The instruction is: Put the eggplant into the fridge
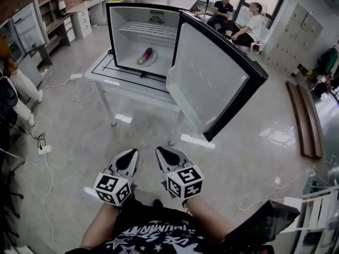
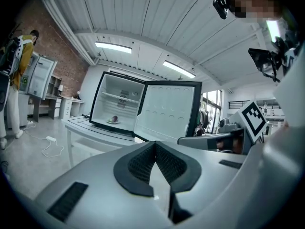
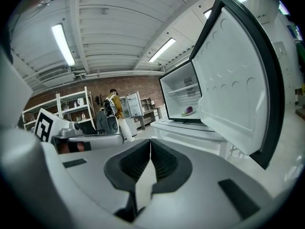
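A purple eggplant [image 1: 145, 55] lies on a white plate [image 1: 153, 62] on the floor of the small fridge [image 1: 139, 36], whose door [image 1: 212, 83] hangs open to the right. The fridge stands on a white table [image 1: 132, 86]. Both grippers are low and close to my body, well back from the table. My left gripper [image 1: 128, 155] is shut and holds nothing. My right gripper [image 1: 164, 153] is shut and empty too. In the left gripper view the eggplant [image 2: 114, 119] shows small inside the fridge; in the right gripper view the eggplant [image 3: 188, 110] lies past the door's edge.
Cables [image 1: 63, 86] and a power strip [image 1: 44, 149] lie on the floor at the left. Several people [image 1: 233, 15] sit behind the fridge. A person [image 2: 21, 70] stands at another fridge at the far left. A wooden board [image 1: 304, 120] lies on the floor at right.
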`<state>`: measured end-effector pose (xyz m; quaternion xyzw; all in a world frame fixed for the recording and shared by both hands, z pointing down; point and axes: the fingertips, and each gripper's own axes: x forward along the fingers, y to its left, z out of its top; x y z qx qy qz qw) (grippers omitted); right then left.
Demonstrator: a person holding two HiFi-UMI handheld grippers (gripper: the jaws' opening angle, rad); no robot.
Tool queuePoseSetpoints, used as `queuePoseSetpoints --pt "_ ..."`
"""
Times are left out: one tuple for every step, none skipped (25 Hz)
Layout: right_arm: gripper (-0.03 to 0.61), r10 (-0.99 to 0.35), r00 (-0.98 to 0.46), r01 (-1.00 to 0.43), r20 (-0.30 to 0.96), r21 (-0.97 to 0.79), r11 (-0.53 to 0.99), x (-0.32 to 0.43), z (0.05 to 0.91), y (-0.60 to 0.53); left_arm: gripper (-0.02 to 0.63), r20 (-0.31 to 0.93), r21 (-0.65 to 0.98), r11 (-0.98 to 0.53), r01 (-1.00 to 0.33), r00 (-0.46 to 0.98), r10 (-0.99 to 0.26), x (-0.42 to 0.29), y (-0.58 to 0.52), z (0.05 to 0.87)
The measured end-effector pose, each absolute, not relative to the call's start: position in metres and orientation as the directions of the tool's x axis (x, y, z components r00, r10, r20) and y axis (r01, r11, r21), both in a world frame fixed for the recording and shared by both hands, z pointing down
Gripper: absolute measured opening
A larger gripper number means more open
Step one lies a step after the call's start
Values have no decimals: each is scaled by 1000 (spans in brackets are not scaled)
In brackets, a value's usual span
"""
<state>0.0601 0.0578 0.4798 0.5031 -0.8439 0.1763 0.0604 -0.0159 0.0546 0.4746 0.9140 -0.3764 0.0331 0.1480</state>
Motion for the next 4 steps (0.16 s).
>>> queuePoseSetpoints --pt "12 -828 -485 -871 281 -238 430 62 481 60 9 172 244 -674 -698 714 -678 -14 57 474" --pt "12 -827 -486 -871 283 -240 429 64 481 63 9 171 243 -673 -699 714 -679 -13 60 473" --pt "12 -826 -487 -870 285 -241 430 65 482 65 9 171 243 -671 -700 712 -681 -12 63 472" --pt "12 -824 -488 -869 287 -242 431 66 482 68 9 171 243 -670 -702 711 -683 -11 65 472"
